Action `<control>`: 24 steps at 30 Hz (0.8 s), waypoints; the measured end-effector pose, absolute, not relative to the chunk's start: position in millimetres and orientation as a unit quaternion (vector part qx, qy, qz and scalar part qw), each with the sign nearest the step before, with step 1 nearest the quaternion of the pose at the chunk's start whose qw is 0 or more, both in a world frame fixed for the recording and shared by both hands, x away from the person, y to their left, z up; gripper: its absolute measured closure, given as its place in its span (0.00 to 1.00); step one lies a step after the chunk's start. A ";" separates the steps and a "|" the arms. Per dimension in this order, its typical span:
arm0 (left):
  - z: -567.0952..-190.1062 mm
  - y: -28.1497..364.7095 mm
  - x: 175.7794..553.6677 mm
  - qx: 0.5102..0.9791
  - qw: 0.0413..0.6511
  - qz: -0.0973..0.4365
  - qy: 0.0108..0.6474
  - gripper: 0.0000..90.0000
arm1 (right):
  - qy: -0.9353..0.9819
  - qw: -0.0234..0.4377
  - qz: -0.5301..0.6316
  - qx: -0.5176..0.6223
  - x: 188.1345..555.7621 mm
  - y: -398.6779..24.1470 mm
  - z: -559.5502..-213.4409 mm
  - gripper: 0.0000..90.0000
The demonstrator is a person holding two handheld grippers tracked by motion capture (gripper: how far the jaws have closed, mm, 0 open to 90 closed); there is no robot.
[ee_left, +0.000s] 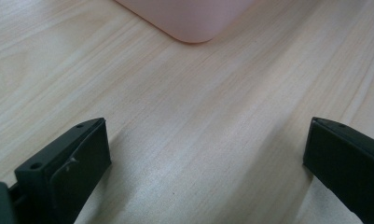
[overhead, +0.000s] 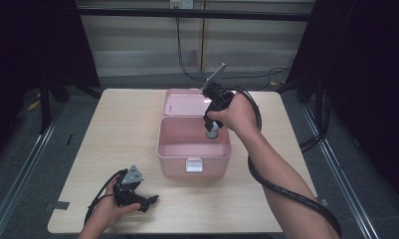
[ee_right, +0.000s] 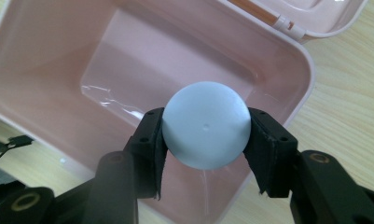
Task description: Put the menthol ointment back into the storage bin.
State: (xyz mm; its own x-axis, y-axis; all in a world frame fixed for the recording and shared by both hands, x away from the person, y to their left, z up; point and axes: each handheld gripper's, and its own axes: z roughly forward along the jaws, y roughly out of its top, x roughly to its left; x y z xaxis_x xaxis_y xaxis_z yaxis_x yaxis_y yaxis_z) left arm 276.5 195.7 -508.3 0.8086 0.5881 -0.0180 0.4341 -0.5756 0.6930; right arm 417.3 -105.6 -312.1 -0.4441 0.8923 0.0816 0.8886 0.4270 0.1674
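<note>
A pink plastic box (overhead: 173, 149) stands open at the table's middle, its lid (overhead: 184, 102) lying flat behind it. My right gripper (overhead: 213, 130) hangs over the box's right side, shut on a pale blue ball (overhead: 213, 133). In the right gripper view the ball (ee_right: 205, 125) sits squeezed between both black pads (ee_right: 153, 140), above the box's bare inside (ee_right: 128, 60). My left gripper (overhead: 149, 201) rests low near the table's front left edge, open and holding nothing. In the left gripper view its gripper (ee_left: 205, 158) is spread wide over bare wood, a corner of the box (ee_left: 189, 21) ahead.
The light wooden table (overhead: 122, 124) has free room left and right of the box. A white latch (overhead: 193, 165) sits on the box's front wall. Black cables (overhead: 281, 184) trail from both grippers. Dark curtains and floor rails flank the table.
</note>
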 end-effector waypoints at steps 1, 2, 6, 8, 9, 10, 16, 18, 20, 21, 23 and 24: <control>-508.3 195.7 276.5 0.881 0.358 0.108 0.290 0.00 | 0.843 0.012 0.090 0.530 417.4 -103.8 -314.5 0.56; -508.3 195.7 276.5 0.881 0.358 0.108 0.290 0.00 | 0.842 0.012 0.090 0.532 417.5 -102.6 -316.2 0.56; -508.3 195.8 276.6 0.881 0.358 0.106 0.289 0.00 | 0.837 0.011 0.091 0.539 418.1 -96.9 -322.0 0.56; -508.3 195.8 276.6 0.881 0.358 0.106 0.289 0.00 | 0.836 0.011 0.091 0.541 418.8 -94.9 -325.6 0.56; -508.3 195.8 276.5 0.881 0.358 0.106 0.290 0.00 | 0.835 0.011 0.091 0.543 419.6 -94.6 -327.4 0.56; -508.3 195.8 276.6 0.881 0.358 0.106 0.289 0.00 | 0.833 0.012 0.093 0.545 420.6 -94.9 -329.4 0.56; -508.3 195.8 276.6 0.881 0.358 0.106 0.289 0.00 | 0.822 0.012 0.093 0.561 426.6 -98.3 -339.5 0.56; -508.3 195.8 276.6 0.881 0.358 0.106 0.289 0.00 | 0.820 0.009 0.093 0.565 428.0 -99.0 -343.4 0.56; -508.3 195.8 276.6 0.881 0.358 0.106 0.290 0.00 | 0.815 0.006 0.091 0.573 430.0 -99.4 -348.4 0.56; -508.3 195.8 276.6 0.881 0.359 0.106 0.290 0.00 | 0.815 0.006 0.091 0.573 430.0 -99.4 -348.4 0.56; -508.3 195.8 276.6 0.881 0.358 0.106 0.289 0.00 | 0.812 0.009 0.091 0.576 431.1 -98.8 -351.0 0.56; -508.3 195.9 276.6 0.881 0.358 0.106 0.289 0.00 | 0.812 0.011 0.090 0.576 431.6 -98.2 -352.0 0.56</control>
